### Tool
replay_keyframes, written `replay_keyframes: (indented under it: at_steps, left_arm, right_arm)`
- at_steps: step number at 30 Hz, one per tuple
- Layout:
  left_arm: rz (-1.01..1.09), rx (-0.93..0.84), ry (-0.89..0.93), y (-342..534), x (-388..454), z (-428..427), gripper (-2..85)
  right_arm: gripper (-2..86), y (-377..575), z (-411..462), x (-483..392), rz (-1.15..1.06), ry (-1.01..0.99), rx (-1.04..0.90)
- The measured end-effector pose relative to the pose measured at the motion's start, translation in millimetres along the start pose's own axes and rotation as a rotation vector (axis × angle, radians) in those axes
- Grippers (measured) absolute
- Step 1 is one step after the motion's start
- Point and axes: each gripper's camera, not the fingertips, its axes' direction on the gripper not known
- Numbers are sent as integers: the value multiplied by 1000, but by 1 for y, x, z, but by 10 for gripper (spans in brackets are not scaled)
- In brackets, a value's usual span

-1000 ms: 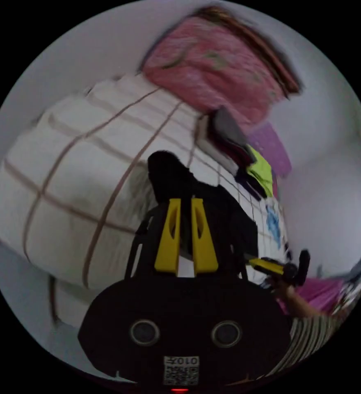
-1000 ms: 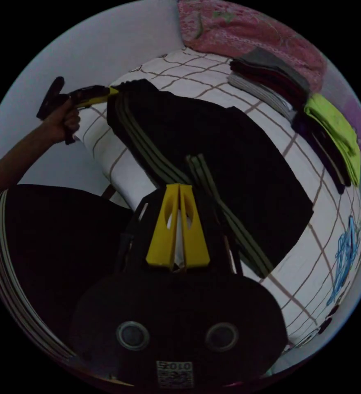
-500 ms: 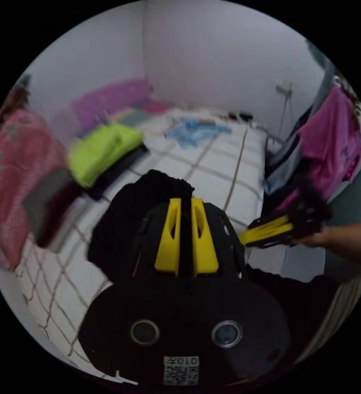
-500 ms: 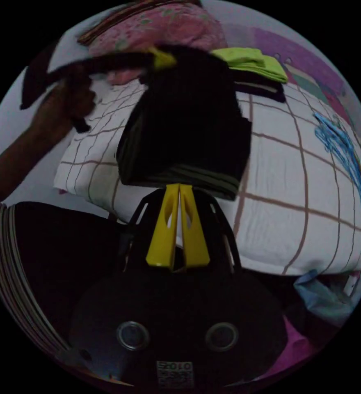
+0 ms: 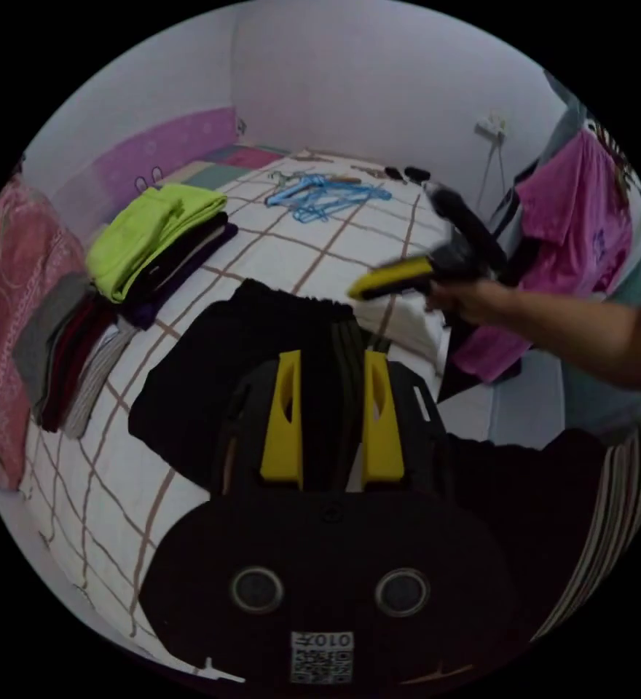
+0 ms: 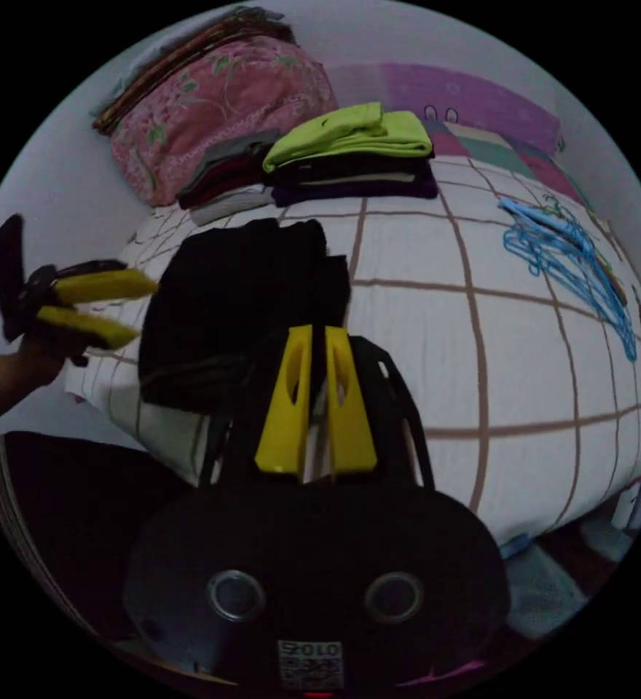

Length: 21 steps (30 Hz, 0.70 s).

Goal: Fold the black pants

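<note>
Pants (image 5: 211, 378) lie folded in a black bundle on the bed (image 5: 320, 247), centre-left of the left gripper view, centre-left also in the right gripper view. Soft, limp cloth, light, likely to sag; best taken at a folded edge through every layer. Left gripper (image 5: 331, 415) has jaws wide, empty; right gripper (image 6: 315, 397) has jaws narrow, holding nothing.

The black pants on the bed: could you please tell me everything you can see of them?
The black pants lie folded into a compact, thick, roughly rectangular bundle of soft dark cloth on the checked bedsheet, near the bed's edge. Striped trim shows along one side. Neither gripper holds them: the left gripper hovers open above them, and the right gripper hangs nearby.
</note>
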Motion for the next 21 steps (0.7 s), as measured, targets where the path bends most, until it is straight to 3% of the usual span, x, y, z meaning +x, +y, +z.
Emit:
replay_keyframes:
  at_steps: [3,7,11,14,18,21]
  left_arm:
    - [2,-54,21,-11,12,29,124]
    - [40,-77,11,-45,31,60,127]
    - [15,-113,-51,-77,32,88,116]
    - [-66,-197,-50,-83,13,107,88]
    - [-227,-201,9,-73,-25,111,40]
    - [-321,-136,92,-60,-57,98,14]
  right_arm:
    - [46,-25,33,24,-41,-102,-194]
    - [31,-19,47,33,-42,-227,-275]
    - [27,-7,60,37,-43,-295,-298]
    - [26,-10,59,43,-46,-461,-211]
    - [30,-20,64,47,-127,-397,-198]
    - [38,-23,57,62,-109,-270,-81]
